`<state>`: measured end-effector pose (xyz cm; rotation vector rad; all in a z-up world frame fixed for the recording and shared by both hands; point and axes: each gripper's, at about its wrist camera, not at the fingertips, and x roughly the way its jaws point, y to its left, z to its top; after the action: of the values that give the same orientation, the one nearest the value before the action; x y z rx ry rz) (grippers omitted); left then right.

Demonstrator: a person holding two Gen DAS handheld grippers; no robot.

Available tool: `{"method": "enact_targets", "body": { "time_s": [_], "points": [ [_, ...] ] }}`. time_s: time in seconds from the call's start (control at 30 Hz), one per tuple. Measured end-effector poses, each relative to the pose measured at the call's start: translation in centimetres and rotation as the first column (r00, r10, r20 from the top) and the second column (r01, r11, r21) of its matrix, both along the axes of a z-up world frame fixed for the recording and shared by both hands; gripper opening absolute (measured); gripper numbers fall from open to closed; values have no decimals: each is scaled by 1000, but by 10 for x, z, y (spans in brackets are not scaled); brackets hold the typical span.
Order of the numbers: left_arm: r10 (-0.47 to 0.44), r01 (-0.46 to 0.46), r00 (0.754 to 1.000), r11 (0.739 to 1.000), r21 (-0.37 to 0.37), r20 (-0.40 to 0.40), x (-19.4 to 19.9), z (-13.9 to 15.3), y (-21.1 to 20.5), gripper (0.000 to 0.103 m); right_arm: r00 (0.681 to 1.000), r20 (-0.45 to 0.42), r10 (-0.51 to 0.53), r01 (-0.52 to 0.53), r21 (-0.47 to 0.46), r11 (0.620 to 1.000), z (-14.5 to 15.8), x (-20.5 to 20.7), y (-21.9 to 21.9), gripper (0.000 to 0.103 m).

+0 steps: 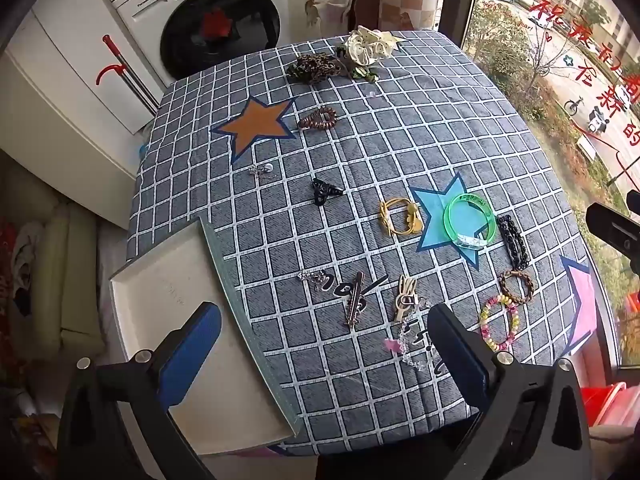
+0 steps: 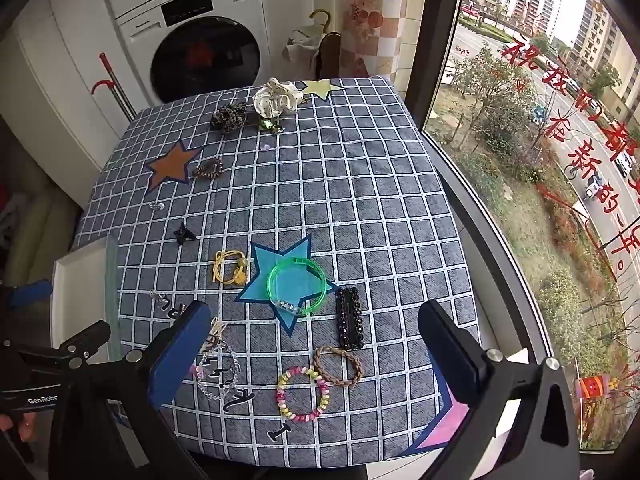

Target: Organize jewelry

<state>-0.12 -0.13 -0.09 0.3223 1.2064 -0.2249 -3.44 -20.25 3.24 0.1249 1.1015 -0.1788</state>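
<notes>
Hovering over a checked tabletop (image 1: 400, 128) strewn with jewelry, we hold both grippers spread wide and empty.

Our right gripper (image 2: 316, 344) view alone catches "GenRobo" on the left gripper's (image 1: 324, 340) body; the washing machine (image 2: 192, 36) badge is too small to read. The black hair clip (image 2: 349, 317), beside the green bangle (image 2: 296, 286), runs lengthwise away from us. The white tray (image 1: 160, 300) lies at the left edge.

The left tongs (image 1: 324, 338) partly hide a clear bead bracelet (image 1: 412, 344).
</notes>
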Motion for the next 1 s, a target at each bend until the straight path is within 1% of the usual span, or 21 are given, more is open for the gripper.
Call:
{"method": "enact_targets", "body": {
  "time_s": [0.07, 0.1, 0.17, 0.3, 0.33, 0.57, 1.0],
  "points": [
    [-1, 1, 1000, 1000, -3, -7, -2, -1, -3, 103, 1000, 0, 0, 0, -3, 1000, 0, 0, 0, 103],
    [5, -4, 1000, 999, -32, 1, -2, -1, 4, 103, 1000, 1, 0, 0, -4, 1000, 0, 0, 0, 103],
    [1, -2, 1000, 999, -44, -10, 4, -3, 7, 103, 1000, -2, 1, -1, -5, 1000, 0, 0, 0, 103],
    [-13, 13, 1000, 999, -29, 22, 0, 2, 8, 103, 1000, -9, 4, -4, -5, 1000, -2, 0, 0, 103],
    [-8, 9, 1000, 1000, -23, 21, 1, 5, 6, 103, 1000, -12, 4, -4, -2, 1000, 0, 0, 7, 103],
    [-8, 9, 999, 1000, -19, 46, 0, 7, 9, 103, 1000, -24, 15, -15, -2, 1000, -1, 2, 9, 103],
    [19, -18, 999, 999, -26, 50, -1, 6, 17, 103, 999, -39, 19, -19, -8, 1000, -1, 0, 15, 103]
  ]
}}
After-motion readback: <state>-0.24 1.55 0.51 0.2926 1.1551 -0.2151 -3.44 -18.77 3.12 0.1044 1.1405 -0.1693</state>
